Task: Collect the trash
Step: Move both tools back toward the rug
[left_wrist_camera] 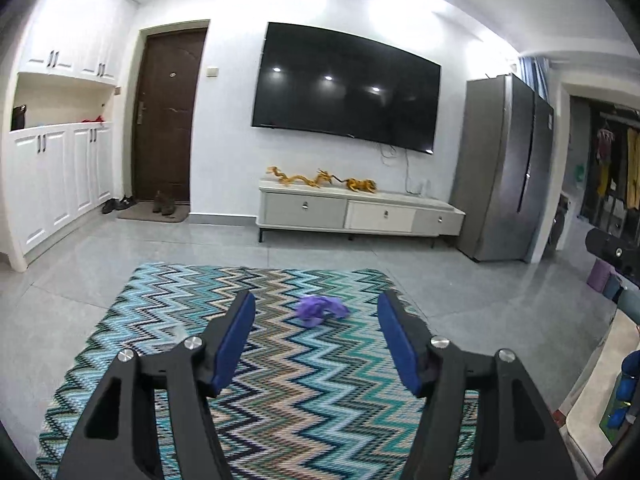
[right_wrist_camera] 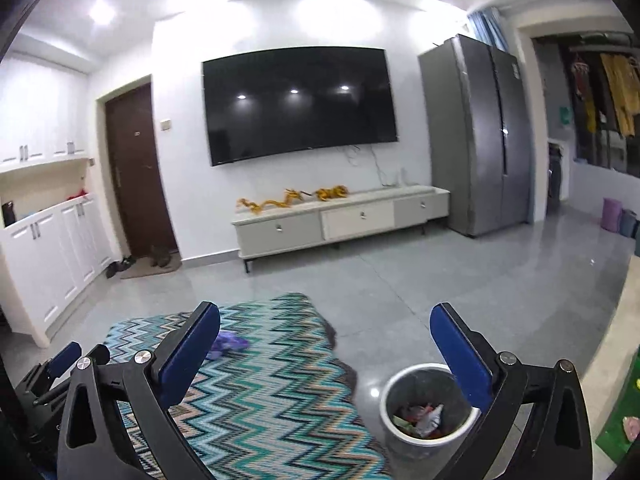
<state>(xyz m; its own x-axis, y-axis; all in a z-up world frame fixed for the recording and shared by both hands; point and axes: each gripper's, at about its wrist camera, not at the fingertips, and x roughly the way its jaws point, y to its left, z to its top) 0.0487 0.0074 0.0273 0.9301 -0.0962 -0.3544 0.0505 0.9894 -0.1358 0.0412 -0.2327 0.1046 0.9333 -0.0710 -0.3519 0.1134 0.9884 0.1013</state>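
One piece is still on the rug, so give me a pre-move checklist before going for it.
1. Purple wad in sight on rug: ok.
2. Left gripper open, nothing between its fingers: ok.
3. Right gripper open and empty: ok.
4. Bin upright on floor beside rug, with room left: ok.
5. Other trash left on rug: cannot tell; a clear scrap may lie near the left finger.

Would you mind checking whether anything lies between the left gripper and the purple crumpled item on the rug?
Nothing visible does. The left gripper is open and empty, and only bare rug separates it from the purple crumpled item.
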